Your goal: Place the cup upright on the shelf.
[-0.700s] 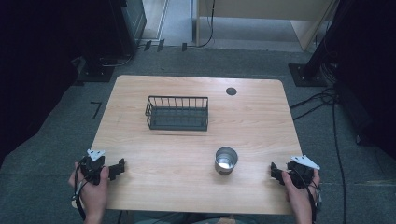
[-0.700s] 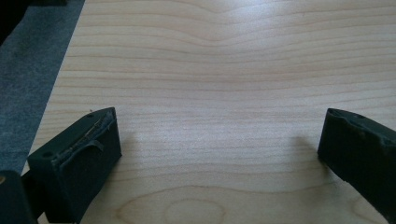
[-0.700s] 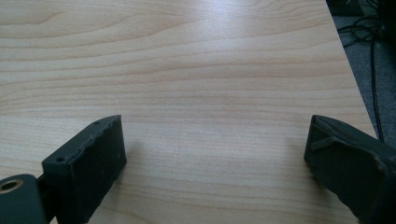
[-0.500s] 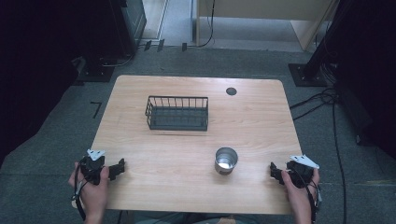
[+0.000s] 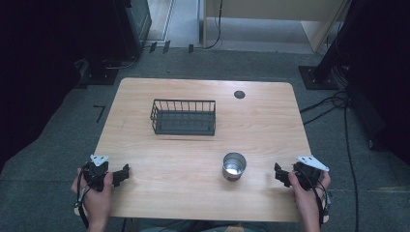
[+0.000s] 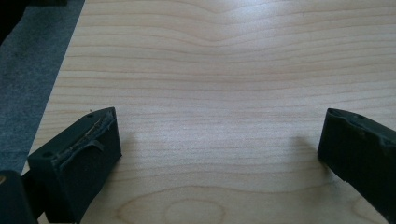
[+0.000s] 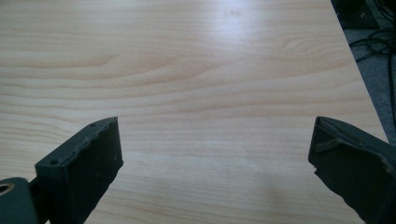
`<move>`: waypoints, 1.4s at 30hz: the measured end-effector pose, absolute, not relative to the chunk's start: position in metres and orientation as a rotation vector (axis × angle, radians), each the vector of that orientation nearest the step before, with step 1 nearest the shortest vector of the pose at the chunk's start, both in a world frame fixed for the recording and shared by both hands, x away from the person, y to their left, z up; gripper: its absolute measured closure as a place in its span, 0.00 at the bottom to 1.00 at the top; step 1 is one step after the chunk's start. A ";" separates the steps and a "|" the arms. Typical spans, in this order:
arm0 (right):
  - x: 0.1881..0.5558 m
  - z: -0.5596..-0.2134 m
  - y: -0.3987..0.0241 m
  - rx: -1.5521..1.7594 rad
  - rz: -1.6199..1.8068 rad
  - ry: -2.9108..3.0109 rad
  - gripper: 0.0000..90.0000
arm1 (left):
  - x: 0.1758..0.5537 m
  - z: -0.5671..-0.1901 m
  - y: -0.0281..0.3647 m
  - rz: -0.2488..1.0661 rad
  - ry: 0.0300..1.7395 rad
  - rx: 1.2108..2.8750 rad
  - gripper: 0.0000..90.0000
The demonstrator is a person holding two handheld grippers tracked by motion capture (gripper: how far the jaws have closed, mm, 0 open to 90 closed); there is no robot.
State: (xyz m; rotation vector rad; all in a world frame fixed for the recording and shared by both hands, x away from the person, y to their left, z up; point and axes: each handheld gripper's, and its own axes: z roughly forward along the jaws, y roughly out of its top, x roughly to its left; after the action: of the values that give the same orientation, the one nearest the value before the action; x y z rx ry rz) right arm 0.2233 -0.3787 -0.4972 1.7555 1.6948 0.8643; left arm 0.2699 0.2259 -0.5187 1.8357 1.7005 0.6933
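A small shiny metal cup stands on the wooden table, right of centre near the front. Farther back sits a black wire basket, nothing visible inside. My left gripper rests at the front left edge, held by a hand, jaws wide apart over bare wood. At the front right edge my right gripper is open too, a short way right of the cup; nothing lies between its jaws.
A round dark grommet hole marks the table's back right. Grey carpet surrounds the table, with cables on the floor at the right and dark equipment stands behind.
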 end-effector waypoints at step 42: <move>0.238 -0.443 -0.281 1.535 1.140 1.897 0.00 | 0.270 -0.519 0.226 0.693 1.699 1.837 0.00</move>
State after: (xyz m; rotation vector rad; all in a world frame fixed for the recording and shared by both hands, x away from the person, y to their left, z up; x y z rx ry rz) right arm 0.2377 -0.2811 -0.4431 1.5349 1.8970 1.1403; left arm 0.2699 0.2259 -0.5187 1.8368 1.6993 0.6925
